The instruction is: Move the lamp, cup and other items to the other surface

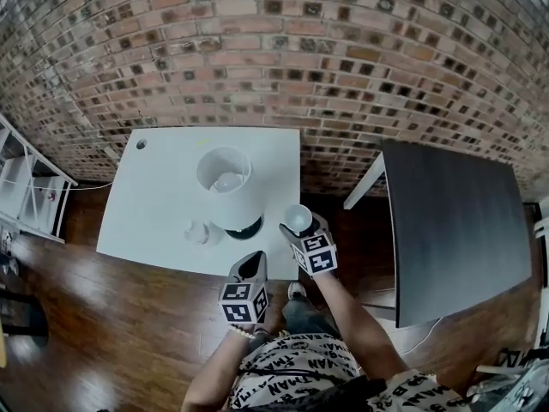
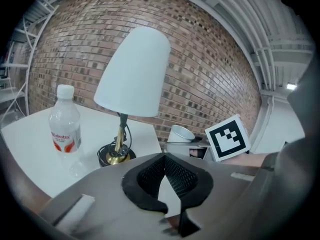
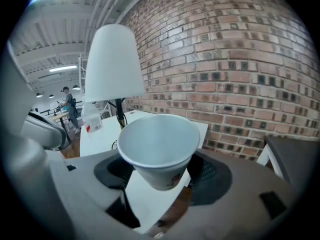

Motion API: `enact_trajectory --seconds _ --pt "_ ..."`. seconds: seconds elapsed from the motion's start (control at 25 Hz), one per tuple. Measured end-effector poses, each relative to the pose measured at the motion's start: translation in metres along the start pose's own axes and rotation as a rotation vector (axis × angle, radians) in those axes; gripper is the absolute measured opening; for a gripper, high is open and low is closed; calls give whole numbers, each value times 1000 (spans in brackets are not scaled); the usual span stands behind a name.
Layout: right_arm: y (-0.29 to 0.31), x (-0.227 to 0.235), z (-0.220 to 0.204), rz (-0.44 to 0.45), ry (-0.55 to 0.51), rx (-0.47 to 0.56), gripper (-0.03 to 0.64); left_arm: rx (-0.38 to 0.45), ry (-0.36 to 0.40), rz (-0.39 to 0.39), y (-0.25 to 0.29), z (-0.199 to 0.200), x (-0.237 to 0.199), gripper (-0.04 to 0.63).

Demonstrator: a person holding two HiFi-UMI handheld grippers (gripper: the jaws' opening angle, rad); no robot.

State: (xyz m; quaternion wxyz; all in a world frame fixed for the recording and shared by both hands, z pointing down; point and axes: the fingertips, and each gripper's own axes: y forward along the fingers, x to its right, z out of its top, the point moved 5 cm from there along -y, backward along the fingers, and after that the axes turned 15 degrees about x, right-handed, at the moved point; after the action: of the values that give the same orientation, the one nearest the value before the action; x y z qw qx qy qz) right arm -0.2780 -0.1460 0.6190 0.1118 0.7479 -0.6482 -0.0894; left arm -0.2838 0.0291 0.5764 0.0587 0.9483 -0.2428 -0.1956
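A white paper cup [image 1: 298, 219] sits between the jaws of my right gripper [image 1: 298, 227], which is shut on it over the white table's [image 1: 163, 178] front right corner. In the right gripper view the cup [image 3: 159, 146] is upright and empty, with both pads against its sides. The lamp [image 1: 227, 187] with a white shade stands on the white table just left of the cup, and a clear water bottle [image 1: 196, 232] stands left of the lamp's base. My left gripper [image 1: 251, 266] hangs at the table's front edge, tips together on nothing, facing the lamp [image 2: 135, 74] and bottle [image 2: 65, 126].
A dark table [image 1: 455, 221] stands to the right, across a gap of wooden floor. A brick wall runs behind both tables. A white shelf unit [image 1: 26, 187] is at the far left. The lamp's cord coils round its base [image 2: 115, 156].
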Motion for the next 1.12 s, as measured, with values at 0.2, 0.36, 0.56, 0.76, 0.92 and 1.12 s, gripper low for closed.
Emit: enact_trajectory --seconds 0.2,0.36,0.56,0.76,0.92,1.12 --pt "-63 -12 1 -87 2 15 339 -9 39 -88 -22 -1 24 0" --pt "-126 -2 -3 -216 28 28 339 -37 65 -215 -30 -10 62 0" --pt "-203 29 -25 -358 75 19 339 -82 89 -342 -30 -33 122 0" --pt "-291 83 -51 -535 118 17 339 -126 124 -502 -12 -57 204 1" --pt "-364 132 -75 -622 147 7 339 -150 135 -576 -1 -84 282 0" --pt "-448 193 -106 -732 176 -4 339 -182 157 -674 12 -120 372 0"
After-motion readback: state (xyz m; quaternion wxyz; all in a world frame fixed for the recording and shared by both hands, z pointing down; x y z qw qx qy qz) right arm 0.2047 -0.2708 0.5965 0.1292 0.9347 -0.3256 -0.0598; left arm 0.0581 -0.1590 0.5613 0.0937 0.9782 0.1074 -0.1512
